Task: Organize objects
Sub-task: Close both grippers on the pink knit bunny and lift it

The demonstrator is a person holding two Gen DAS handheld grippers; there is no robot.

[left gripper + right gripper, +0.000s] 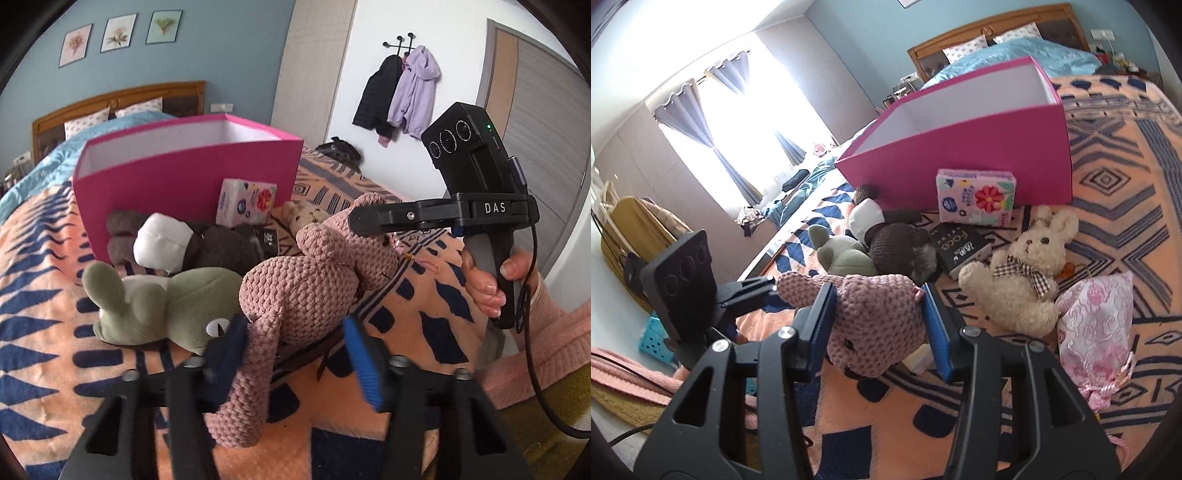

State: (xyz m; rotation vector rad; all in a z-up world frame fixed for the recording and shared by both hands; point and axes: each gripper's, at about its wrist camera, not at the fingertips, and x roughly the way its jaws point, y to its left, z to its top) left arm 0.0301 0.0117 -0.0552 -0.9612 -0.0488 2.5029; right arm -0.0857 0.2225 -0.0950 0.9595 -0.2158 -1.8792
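**Pink crocheted toy held at both ends, box waiting behind**

The right gripper (pixel 879 293) is clamped on the head of the pink crocheted toy (pixel 306 288). Its two blue pads press the toy's cheeks from either side, which gives a firm hold on the fattest, least floppy part. The person's hand (pixel 484 280) grips the handle from below.

The left gripper (pixel 295 325) is set lower down, around the toy's dangling leg. The leg lies against one blue pad while the other pad stands clear of it, so this claw is not yet gripping and its jaws are apart with the limb between them. It is probably placed there to steady the loose end, so that the soft body does not swing or snag.

The toy itself sits at the near edge of the heap, low over the patterned blanket (pixel 55 350), just beside the green plush (pixel 166 302). The brown plush (pixel 214 247) lies beyond that.

The open pink box (pixel 184 177) stands upright behind the heap and looks like the intended home for everything. The tissue pack (pixel 247 201) leans against its front wall. A black packet (pixel 960 245), a cream bunny (pixel 1023 273) and a pink satin pouch (pixel 1097 325) lie spread on the blanket to one side. None of them is in the box yet, so the sorting seems to be at an early stage
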